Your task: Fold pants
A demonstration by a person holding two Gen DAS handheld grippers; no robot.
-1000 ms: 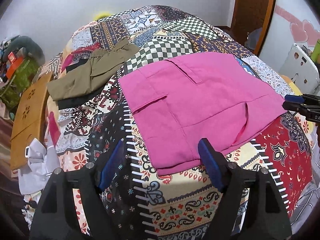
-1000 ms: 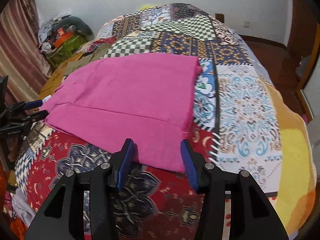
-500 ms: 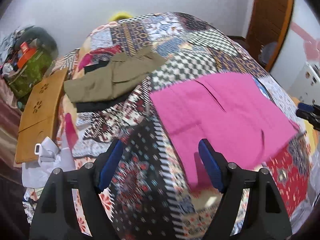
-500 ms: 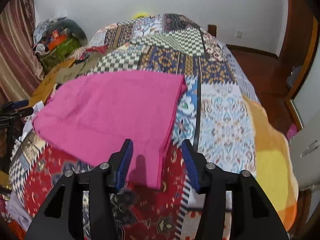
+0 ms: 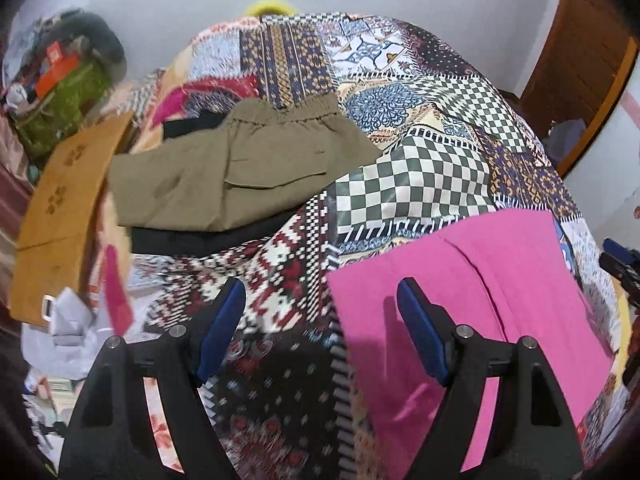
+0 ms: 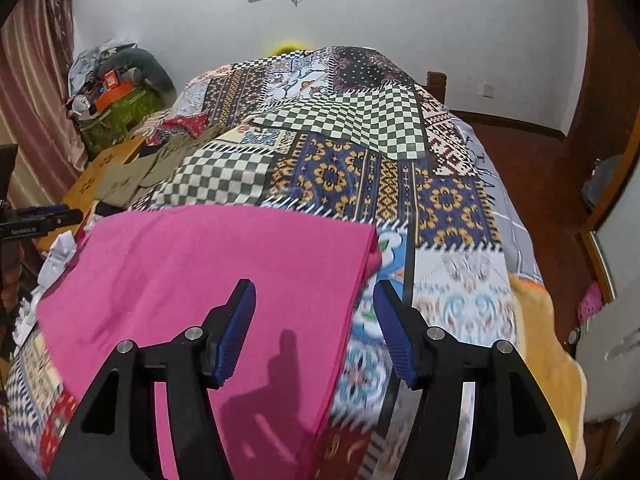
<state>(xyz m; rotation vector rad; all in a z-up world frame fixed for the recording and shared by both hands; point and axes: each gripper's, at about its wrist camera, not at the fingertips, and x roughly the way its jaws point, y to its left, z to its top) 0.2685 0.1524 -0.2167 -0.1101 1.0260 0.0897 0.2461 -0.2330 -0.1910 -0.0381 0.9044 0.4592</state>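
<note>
I see pink pants of matt woven cloth, smooth and flat. Under them the bed wears a printed patchwork cover with a slight sheen. Olive pants look like matt cotton, their waistband gathered. My left claw and right claw are matt black plastic with ribbed blue rubbery pads and small shiny metal pins. Beside the bed, a wooden board looks smooth and dull.
</note>
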